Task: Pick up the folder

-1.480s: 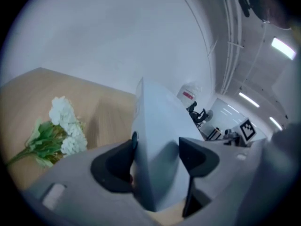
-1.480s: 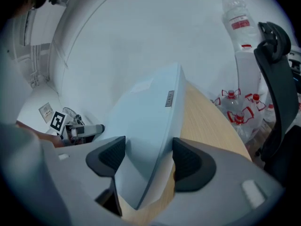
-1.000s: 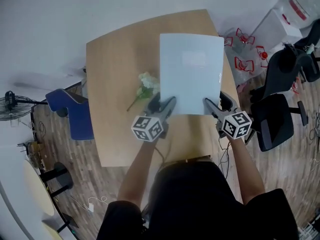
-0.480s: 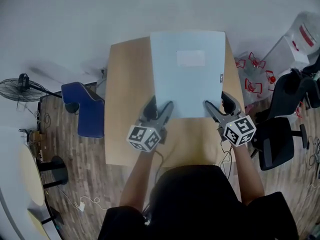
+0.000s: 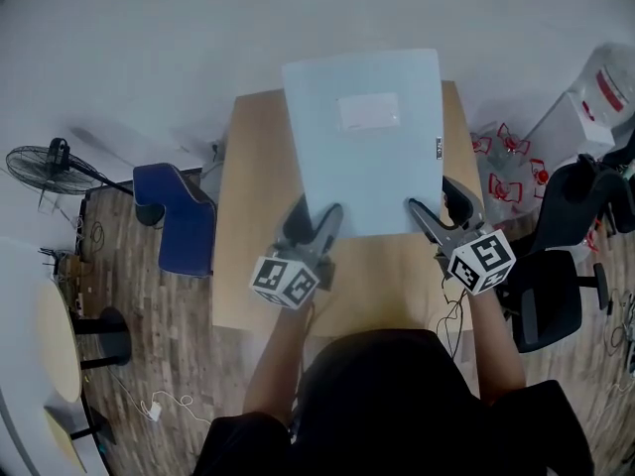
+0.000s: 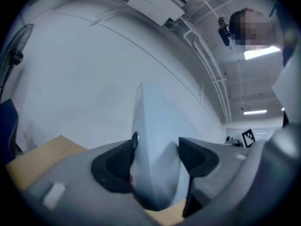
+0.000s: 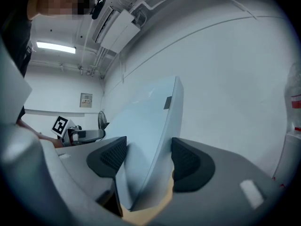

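Folder (image 5: 362, 142) between each gripper's fingers (image 6: 113, 166)

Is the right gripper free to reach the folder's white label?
Probably not: the right gripper is clamped on the near edge of the folder, holding it up with the left gripper; the label lies farther up.

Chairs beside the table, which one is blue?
The chair left of the table in the head view is blue; the office chairs on the right are black.
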`<state>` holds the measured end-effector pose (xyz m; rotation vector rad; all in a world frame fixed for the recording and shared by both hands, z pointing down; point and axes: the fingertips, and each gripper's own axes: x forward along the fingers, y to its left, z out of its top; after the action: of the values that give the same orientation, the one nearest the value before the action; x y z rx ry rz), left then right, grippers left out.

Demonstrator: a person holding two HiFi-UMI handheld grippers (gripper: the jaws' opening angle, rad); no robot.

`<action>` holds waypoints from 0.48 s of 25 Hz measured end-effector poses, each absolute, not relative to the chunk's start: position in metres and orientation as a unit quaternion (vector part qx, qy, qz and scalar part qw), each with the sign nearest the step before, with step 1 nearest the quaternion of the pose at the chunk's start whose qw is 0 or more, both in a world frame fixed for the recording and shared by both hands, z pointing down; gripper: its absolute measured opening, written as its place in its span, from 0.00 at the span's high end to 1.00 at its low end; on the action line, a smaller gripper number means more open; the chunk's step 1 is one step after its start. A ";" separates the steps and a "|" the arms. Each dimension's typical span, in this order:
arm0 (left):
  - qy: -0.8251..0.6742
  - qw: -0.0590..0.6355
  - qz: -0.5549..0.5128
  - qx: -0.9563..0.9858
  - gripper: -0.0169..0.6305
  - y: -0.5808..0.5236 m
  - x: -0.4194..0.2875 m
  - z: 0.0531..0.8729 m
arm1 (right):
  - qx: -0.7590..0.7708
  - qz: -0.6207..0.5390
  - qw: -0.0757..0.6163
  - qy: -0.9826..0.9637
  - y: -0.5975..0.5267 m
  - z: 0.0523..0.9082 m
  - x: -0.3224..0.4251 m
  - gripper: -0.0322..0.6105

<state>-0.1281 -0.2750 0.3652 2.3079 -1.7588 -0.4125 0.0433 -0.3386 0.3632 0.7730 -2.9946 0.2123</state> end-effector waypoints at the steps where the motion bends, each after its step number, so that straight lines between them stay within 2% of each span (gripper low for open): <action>1: -0.597 0.100 -0.138 0.784 0.50 -0.274 -0.128 0.362 | 0.250 0.068 0.019 -0.966 -0.338 0.362 0.043 0.48; 12: -0.586 0.083 -0.131 0.795 0.50 -0.283 -0.115 0.350 | 0.271 0.065 0.013 -0.960 -0.341 0.356 0.059 0.49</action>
<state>-0.1146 -0.2833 0.3504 2.3736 -1.7499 -0.3924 0.0588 -0.3407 0.3561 0.8430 -2.9929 0.2026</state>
